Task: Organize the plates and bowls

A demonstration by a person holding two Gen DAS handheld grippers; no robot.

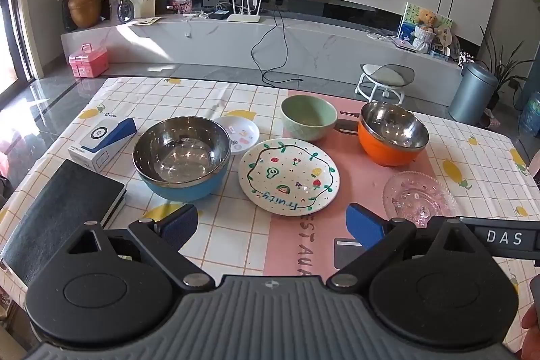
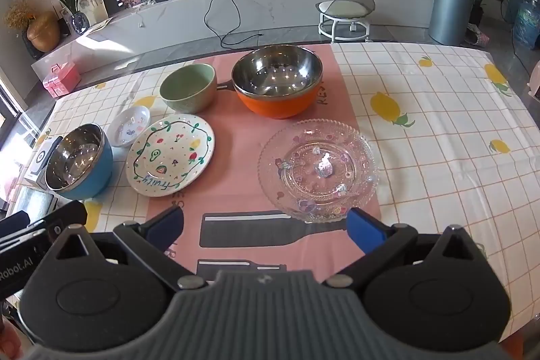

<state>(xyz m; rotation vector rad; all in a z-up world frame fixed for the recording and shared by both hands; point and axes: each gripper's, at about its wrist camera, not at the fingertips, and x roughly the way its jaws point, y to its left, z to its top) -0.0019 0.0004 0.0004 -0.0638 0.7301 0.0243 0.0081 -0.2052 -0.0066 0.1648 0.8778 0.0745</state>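
Left wrist view: Fruity plate (image 1: 288,176) flat, lettering upside-down toward camera; both grippers' fingers apart, empty.

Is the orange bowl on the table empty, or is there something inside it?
Empty. The orange bowl stands upright on the pink mat, and both views show only its bare, shiny steel inside with reflections, no food or dish in it.

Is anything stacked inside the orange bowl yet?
No, the orange bowl shows only its bare steel inside, standing alone beside the green bowl.

3 bowls (image 1: 181,154), 3 plates (image 1: 288,176), upright, unstacked
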